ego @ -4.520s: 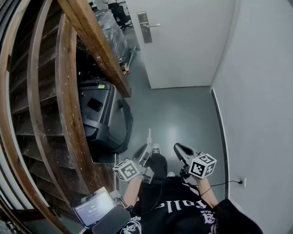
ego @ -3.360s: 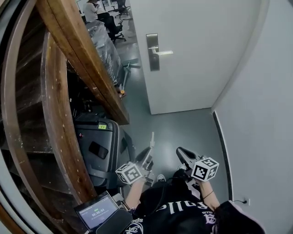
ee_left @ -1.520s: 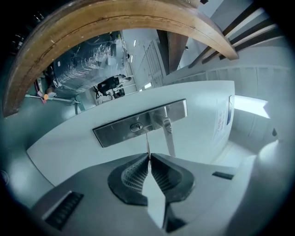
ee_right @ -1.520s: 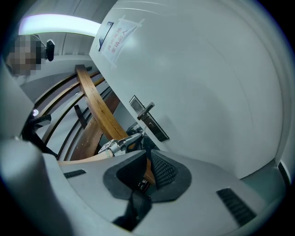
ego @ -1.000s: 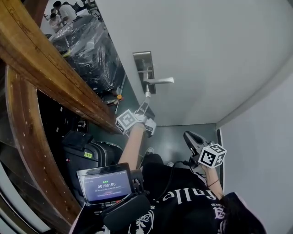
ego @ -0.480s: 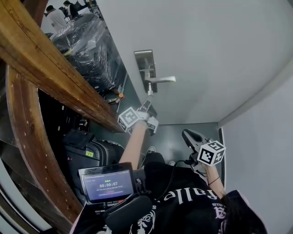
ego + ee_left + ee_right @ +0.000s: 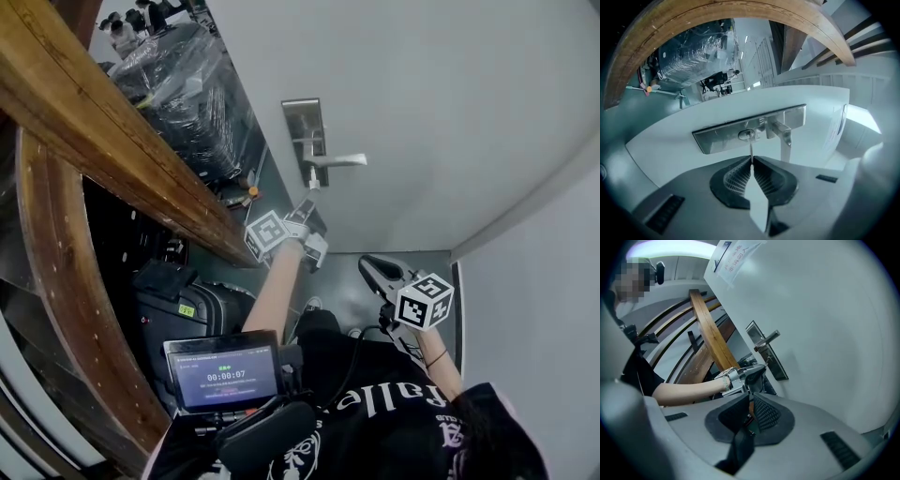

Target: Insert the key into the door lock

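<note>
The door [image 7: 422,112] stands at the far side, and the lock plate [image 7: 305,127] sits on it near its left edge. The door handle [image 7: 342,159] goes out from the plate to the right. The keyhole [image 7: 746,135] is in the plate just beside the handle's root. The left gripper [image 7: 309,199] is directly before the plate, with the key [image 7: 750,146] between its fingers [image 7: 736,176]; the key's tip meets the keyhole. The right gripper [image 7: 367,264] is nearer and to the right, well apart from the door. The wooden handrail [image 7: 103,122] runs along the left, the suitcase [image 7: 187,309] under it. The wall [image 7: 534,309] is on the right.
</note>
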A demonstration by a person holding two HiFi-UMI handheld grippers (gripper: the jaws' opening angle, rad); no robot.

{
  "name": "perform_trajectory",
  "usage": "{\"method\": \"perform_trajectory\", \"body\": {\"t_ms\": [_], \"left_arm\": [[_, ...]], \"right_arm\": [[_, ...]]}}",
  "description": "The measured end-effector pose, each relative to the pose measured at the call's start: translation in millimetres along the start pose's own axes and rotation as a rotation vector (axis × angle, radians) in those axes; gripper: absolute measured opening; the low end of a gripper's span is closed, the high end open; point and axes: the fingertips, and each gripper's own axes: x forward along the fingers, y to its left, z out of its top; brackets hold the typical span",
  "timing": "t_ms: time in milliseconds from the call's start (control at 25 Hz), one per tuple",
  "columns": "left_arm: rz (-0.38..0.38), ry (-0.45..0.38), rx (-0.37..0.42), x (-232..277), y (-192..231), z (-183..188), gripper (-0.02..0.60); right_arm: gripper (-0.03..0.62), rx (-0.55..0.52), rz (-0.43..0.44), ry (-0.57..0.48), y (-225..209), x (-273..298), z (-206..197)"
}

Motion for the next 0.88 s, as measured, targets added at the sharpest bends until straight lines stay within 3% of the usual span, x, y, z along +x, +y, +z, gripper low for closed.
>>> {"method": "perform_trajectory", "body": {"t_ms": [200,320,560,720,880], "left_arm": [[-0.024,0.010,-0.075,2.5,-3.7,-0.6,0.021],[-0.012,0.018,-0.062,2.6,-3.3,2.7,0.021],[0.015,0.024,-0.058,5.1,-0.4,5.4,0.021],[-0.010,-0.039,-0.143,7.5,2.3,18.1,0.021],[0.000,-0.027,-0.114,17.0,3.2,23.7,0.021]], "right_arm": [[0.037,-0.075,0.010,0.022,8.0,10.7,5.6],[0.037,-0.132,0.022,0.039,14.2,20.0,9.0],[0.037,-0.153,0.053,0.048,26.2,38.0,8.9],[0.037,-0.172,0.069,0.069,32.2,46.1,3.0],[0.037,-0.169,0.076,0.079,34.8,49.4,-1.9]]}}
